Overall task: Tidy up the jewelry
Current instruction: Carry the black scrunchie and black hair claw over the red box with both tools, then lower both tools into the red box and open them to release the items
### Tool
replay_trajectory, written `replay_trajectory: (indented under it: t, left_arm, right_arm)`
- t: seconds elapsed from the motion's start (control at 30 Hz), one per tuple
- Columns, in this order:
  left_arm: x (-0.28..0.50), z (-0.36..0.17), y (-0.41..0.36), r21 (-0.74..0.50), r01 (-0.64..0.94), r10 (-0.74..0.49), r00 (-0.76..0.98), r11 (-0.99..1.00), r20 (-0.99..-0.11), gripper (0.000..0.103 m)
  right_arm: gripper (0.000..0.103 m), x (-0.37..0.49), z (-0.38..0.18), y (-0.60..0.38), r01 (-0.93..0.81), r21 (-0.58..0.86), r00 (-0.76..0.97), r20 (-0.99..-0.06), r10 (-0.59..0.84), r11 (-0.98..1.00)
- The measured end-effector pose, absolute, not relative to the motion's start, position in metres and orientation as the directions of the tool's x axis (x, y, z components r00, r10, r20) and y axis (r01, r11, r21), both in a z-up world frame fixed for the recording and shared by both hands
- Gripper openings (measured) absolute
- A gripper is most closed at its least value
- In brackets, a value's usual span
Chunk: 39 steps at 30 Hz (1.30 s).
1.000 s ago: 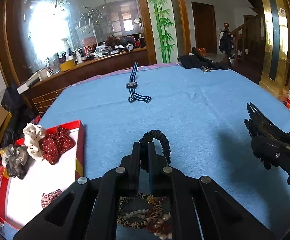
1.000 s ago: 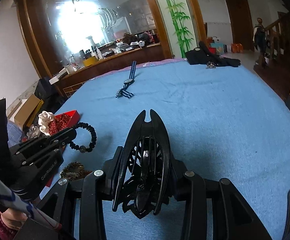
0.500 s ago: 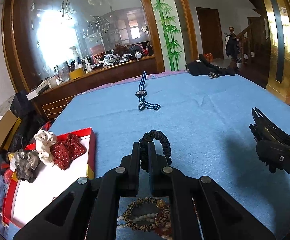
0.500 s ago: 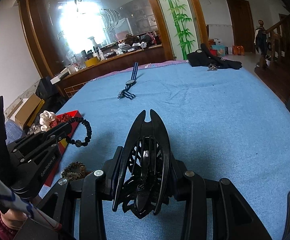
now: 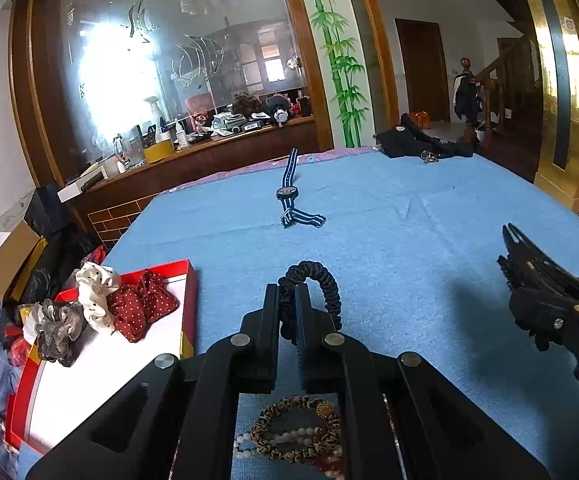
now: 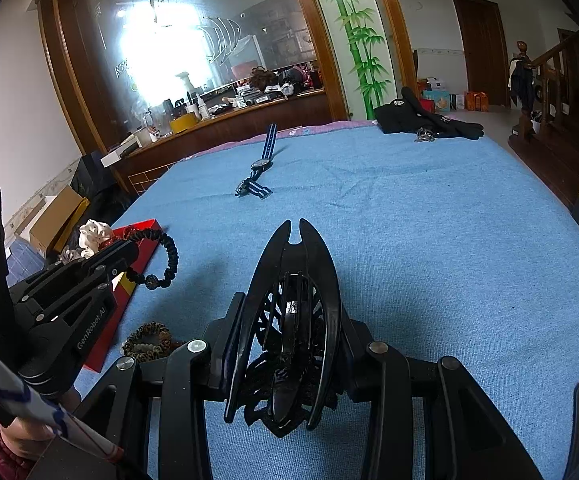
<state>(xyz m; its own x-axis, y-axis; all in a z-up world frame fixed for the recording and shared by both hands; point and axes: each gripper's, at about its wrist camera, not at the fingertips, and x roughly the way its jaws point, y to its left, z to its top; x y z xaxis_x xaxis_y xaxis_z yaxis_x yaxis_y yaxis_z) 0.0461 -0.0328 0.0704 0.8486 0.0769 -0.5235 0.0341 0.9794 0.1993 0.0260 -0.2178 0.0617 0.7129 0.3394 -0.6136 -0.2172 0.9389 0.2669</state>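
The room is bright with daylight. A big white glare (image 5: pixel 109 76) shines off the glass wall behind my surface (image 5: pixel 409 240), and I can't see anything inside that spot. My right gripper (image 5: pixel 507 236) throws a soft dark shadow (image 5: pixel 473 304) on the blue cloth. Both pictures bend like a fishbowl, so the wood frame (image 6: pixel 69 92) curves. The corners go black. Close parts of my left gripper (image 5: pixel 287 300) look sharp, and so does the far stuff.
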Motion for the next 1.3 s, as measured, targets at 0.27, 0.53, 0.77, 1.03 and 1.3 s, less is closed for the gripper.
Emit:
replay_trajectory:
  t: [0.27,0.53,0.77,1.03,1.3]
  left_arm:
    - [0.021,0.102,-0.017,0.148,0.037,0.042,0.867,0.988,-0.496,0.007]
    - [-0.003,0.119,0.048,0.089,-0.026,0.067,0.858,0.996,-0.509,0.007]
    - [-0.021,0.115,0.146,0.06,-0.178,0.182,0.826,0.982,-0.533,0.007]
    - [-0.022,0.092,0.236,0.04,-0.323,0.283,0.759,0.946,-0.587,0.007]
    - [-0.003,0.069,0.272,0.014,-0.341,0.27,0.716,0.94,-0.643,0.007]
  right_arm:
    - [0.042,0.026,0.069,-0.217,-0.216,0.299,0.707,-0.608,0.36,0.929]
    - [0.043,0.017,0.084,-0.157,-0.341,0.327,0.631,-0.615,0.473,0.881]
    - [0.043,0.012,0.1,-0.074,-0.485,0.317,0.538,-0.627,0.564,0.815]
    - [0.043,0.024,0.1,0.031,-0.572,0.307,0.429,-0.679,0.596,0.761]
    - [0.043,0.047,0.077,0.106,-0.556,0.258,0.392,-0.757,0.522,0.791]
